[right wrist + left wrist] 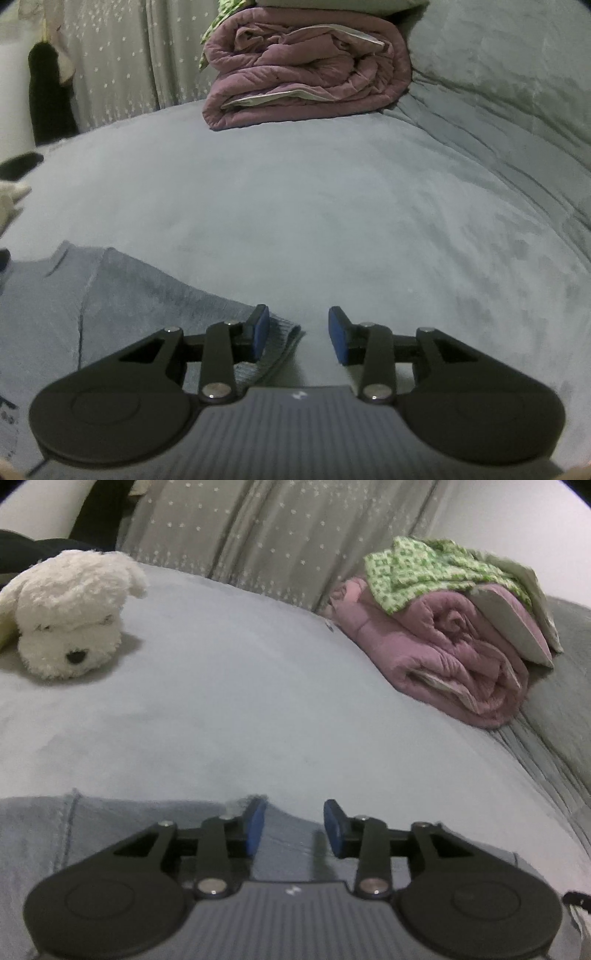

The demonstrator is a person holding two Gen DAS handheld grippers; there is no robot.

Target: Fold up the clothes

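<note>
Fingers of both grippers stood released, grasping nothing — the left gripper (292,825) over the grey-blue garment (110,295), the right gripper (298,334) at its ribbed cuff — apparently poised to pinch it, well short of the folded pink quilt (306,70).

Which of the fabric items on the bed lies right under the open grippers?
The grey-blue garment, spread flat beneath the left gripper and right gripper. The pink quilt and green patterned cloth sit bundled farther off.
</note>
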